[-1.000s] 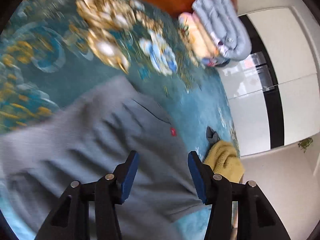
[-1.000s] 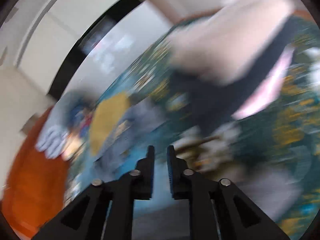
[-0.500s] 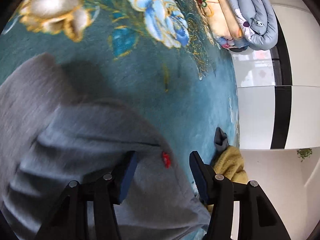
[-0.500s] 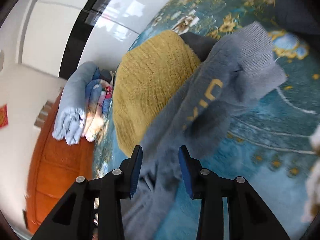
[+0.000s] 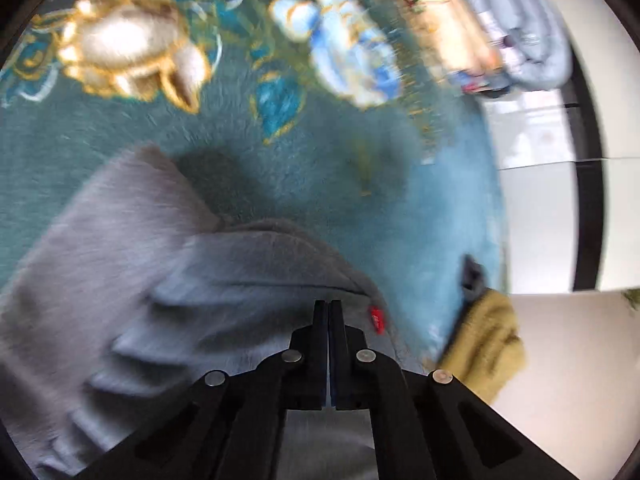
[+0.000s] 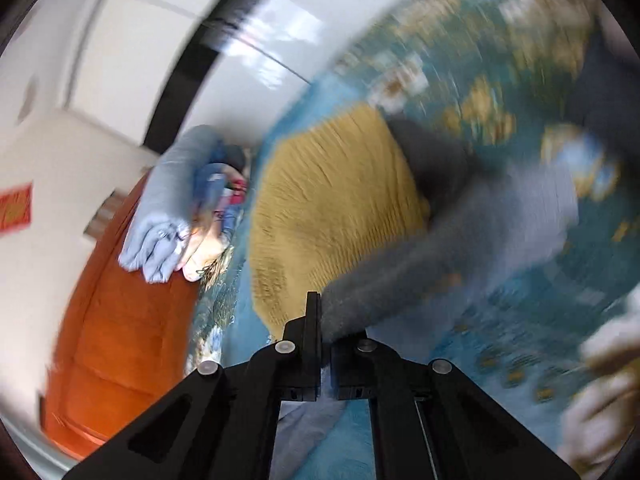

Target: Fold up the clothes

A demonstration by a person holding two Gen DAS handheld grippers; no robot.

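Now both grippers, left gripper (image 5: pixel 328 309) and right gripper (image 6: pixel 325 312), pinch grey sweater (image 5: pixel 168 280) (blurred).

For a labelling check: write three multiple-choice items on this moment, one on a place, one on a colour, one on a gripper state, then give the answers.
1. Where does the mustard knit garment lie?
A. on the teal floral bedspread, beside the grey sweatshirt
B. on the orange headboard
C. on the folded quilts

2. What colour is the small tag on the sweatshirt?
A. white
B. red
C. yellow

3. How is the left hand-held gripper set?
A. wide open
B. out of view
C. shut on sweatshirt fabric

Answers: 1 A, it rests on the bedspread at the sweatshirt's edge; 2 B, a red patch shows beside the gripper; 3 C, its fingers meet over grey cloth.
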